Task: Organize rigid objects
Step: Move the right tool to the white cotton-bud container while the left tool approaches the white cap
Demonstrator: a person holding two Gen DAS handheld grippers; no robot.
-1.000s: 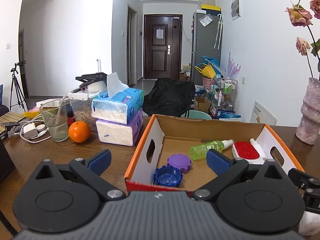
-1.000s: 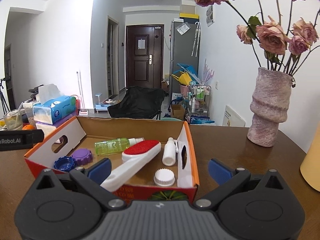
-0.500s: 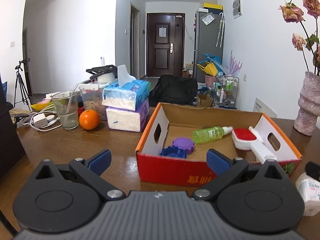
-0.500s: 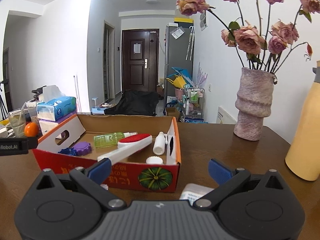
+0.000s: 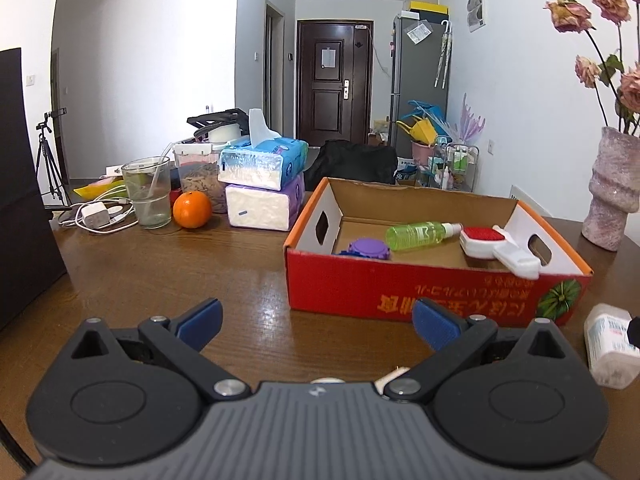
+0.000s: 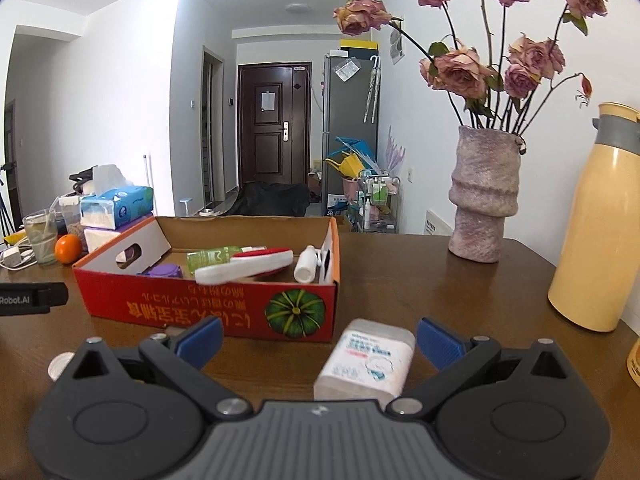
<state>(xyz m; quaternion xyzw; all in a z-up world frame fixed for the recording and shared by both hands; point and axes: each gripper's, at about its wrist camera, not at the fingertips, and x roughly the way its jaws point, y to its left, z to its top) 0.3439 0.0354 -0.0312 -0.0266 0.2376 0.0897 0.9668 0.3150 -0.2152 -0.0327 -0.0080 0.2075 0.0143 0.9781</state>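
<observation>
I see the cardboard box sitting mid-table, holding a spray bottle, a brush and a small bottle at its right wall. Near of the box's right corner lies a cotton-swab container. Far right stand a vase and thermos; far left, stacked tissue packs, an orange and a glass.

"Robot.AI" is printed on the left tool.

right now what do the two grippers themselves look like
Both match: the left gripper and right gripper have a ribbed dark grey body, two round black discs, black linkage arms with silver pivot screws, and fingers with blue ribbed pads. No cables or sleeves show.
</observation>
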